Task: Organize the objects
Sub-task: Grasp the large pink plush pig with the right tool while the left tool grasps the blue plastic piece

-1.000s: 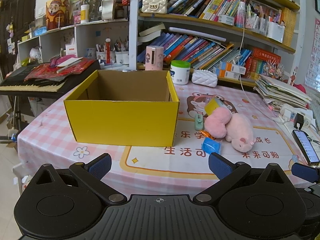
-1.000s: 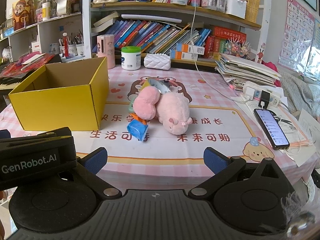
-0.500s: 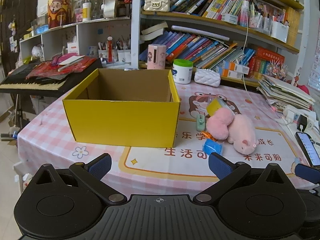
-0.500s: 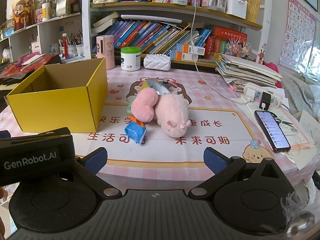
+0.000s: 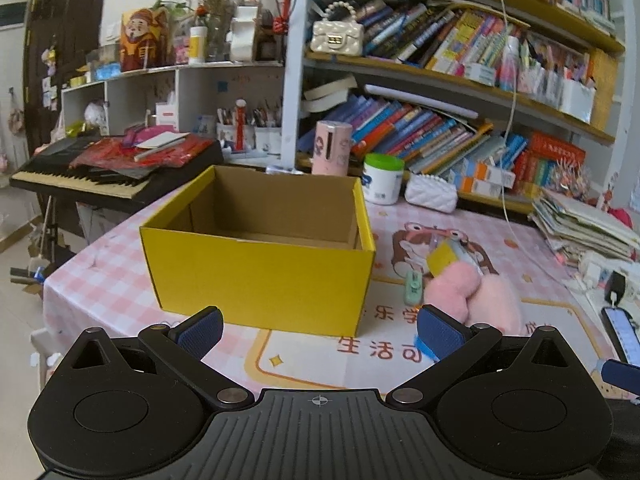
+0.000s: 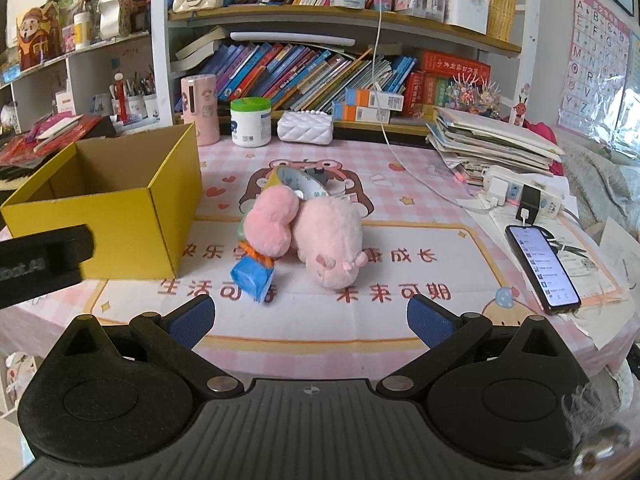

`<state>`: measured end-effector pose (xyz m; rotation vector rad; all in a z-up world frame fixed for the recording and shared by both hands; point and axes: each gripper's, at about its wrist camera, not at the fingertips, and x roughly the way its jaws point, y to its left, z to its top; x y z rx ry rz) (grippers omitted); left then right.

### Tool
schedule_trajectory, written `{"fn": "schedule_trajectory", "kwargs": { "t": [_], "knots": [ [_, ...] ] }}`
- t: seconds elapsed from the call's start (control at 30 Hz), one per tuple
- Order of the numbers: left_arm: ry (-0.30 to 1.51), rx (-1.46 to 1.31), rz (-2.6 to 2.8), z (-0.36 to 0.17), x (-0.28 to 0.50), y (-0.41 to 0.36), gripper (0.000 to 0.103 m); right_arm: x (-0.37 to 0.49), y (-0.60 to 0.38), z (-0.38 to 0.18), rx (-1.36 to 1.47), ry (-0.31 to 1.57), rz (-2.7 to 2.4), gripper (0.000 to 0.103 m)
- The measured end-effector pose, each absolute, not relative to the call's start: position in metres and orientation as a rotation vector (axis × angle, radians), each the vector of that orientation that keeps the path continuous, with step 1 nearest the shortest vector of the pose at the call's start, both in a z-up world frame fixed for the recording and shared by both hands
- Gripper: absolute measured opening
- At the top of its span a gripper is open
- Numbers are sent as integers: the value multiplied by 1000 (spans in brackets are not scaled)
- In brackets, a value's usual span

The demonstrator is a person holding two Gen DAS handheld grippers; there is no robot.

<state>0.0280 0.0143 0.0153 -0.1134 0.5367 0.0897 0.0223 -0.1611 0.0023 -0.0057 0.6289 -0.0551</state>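
Change: both views are seen closer to the counter than half a second ago; the box and the toy pile are shown larger, and nothing on the counter is seen displaced.
Left tool [image 5: 318,330]: held apart, nothing between its blue pads [image 5: 200,330]; it is poised above the near counter edge, facing the front wall of the box.
Right tool [image 6: 310,320]: held apart, nothing gripped; it is aimed at the toy pile, short of it.
Box [image 5: 260,276]: yellow outside, brown inside, open at the top, set on the left part of the counter; no contents can be seen from either view.
Blue packet [image 6: 252,278]: laid nearest the right tool, just right of the box's front corner, partly hidden behind a pad in the left view.
Plush [image 6: 328,236]: pink, laid on its side behind the packet, touched by a pink pom-pom [image 6: 272,224] on its left.
Tape roll [image 6: 298,184]: propped behind the plush.
Green clip [image 5: 412,288]: laid between box and pom-pom.
Phone [image 6: 542,268]: screen lit, laid at the right edge, well apart from the pile.
Counter [image 6: 400,312]: covered with a pink checked cloth.
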Motion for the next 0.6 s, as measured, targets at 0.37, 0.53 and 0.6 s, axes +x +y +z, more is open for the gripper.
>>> {"fn": "schedule_trajectory", "kwargs": {
  "t": [0.37,0.53,0.6],
  "knots": [
    [536,-122,173,12,33,26,103,47,-169,1,10,634,-25,103],
    [521,-116,188,11,39,22,103,55,-173,0,3,627,-21,103],
    [528,-106,185,10,44,18,103,59,-175,0,-10,616,-14,102]
  ]
}}
